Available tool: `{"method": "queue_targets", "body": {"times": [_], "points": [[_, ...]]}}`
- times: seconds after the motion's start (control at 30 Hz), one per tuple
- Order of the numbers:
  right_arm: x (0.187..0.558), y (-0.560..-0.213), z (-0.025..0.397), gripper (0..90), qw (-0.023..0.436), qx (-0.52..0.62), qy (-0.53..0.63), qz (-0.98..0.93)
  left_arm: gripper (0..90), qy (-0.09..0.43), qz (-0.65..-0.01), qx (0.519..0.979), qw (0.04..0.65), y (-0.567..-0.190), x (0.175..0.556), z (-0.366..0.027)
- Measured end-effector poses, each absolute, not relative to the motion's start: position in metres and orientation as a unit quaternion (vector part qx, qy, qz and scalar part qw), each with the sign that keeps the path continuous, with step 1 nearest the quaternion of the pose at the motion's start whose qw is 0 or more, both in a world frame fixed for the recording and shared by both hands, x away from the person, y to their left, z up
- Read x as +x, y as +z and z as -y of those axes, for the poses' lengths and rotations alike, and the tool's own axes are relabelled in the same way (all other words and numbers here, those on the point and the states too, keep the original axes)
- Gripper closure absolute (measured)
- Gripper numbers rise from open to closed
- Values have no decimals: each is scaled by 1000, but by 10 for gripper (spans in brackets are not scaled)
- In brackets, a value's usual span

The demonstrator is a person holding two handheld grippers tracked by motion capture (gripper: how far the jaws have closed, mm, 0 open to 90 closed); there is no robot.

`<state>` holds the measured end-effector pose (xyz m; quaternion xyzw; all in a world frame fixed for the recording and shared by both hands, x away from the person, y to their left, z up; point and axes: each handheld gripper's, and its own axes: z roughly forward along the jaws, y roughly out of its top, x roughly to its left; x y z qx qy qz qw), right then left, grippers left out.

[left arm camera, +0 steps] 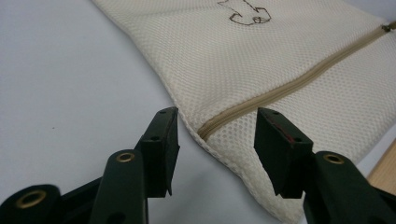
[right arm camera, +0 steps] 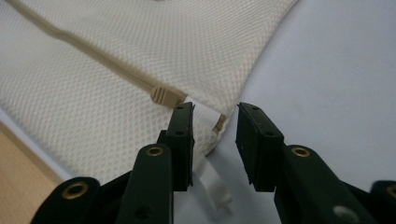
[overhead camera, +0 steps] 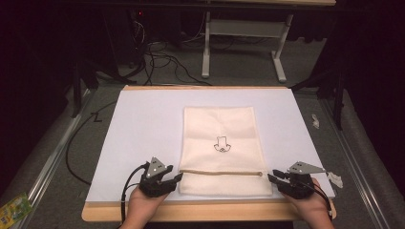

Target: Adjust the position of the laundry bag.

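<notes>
A cream mesh laundry bag (overhead camera: 222, 149) lies flat at the middle of the white table sheet (overhead camera: 143, 124), its near edge close to the near edge of the table; a small dark outline motif (overhead camera: 222, 144) is printed at its centre. A beige zipper (overhead camera: 219, 172) runs left to right across the near part of the bag, and it appears closed along its whole length (the slider (right arm camera: 164, 95) sits at the right end, seen in the right gripper view).

The left gripper (overhead camera: 177, 177) rests at the bag's left edge, level with the zipper's left end (left arm camera: 204, 132); its jaws stand spread, straddling that end, with nothing between them touching either pad as far as can be told. The right gripper (overhead camera: 270, 178) rests at the bag's right edge; its jaws are parted somewhat less, just short of the slider and the small pull tab (right arm camera: 218, 123) beside it; they hold nothing.

Judgement: the step in hand is the approach, both tools set to take hold before the zipper is worked; no grasp is yet made. The next move calls for the left jaws to clamp the fabric at the zipper's end as an anchor; the right jaws must advance slightly and close on the slider or its tab, which is small and lies flat on the mesh.
</notes>
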<state>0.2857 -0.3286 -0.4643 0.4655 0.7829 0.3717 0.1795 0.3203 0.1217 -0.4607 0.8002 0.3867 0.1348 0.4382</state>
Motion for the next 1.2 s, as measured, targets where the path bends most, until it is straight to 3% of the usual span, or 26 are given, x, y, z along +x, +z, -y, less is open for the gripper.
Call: {"method": "queue_targets", "body": {"times": [0.23,0.3,0.37,0.43,0.57,0.77,0.9,1.0,1.2], "points": [[292,-462,326,619,198,485,389,-758,443,149,-384,796,445,-460,322,-124],[292,-462,326,647,199,488,392,-754,442,150,-382,797,444,-461,322,-123],[291,-459,323,821,214,480,391,-756,441,149,-379,799,442,-462,322,-121],[290,-456,321,900,211,473,399,-756,439,152,-379,799,441,-463,322,-121],[293,-459,310,900,180,456,404,-772,439,150,-381,798,443,-462,324,-123],[298,-465,293,899,176,432,382,-798,447,152,-383,792,451,-460,323,-125],[296,-459,307,829,187,448,400,-777,440,153,-382,791,453,-460,323,-125],[295,-460,321,703,185,482,404,-755,438,152,-382,789,457,-460,324,-124],[298,-468,326,619,168,501,392,-753,404,161,-377,784,466,-459,325,-120]]}}
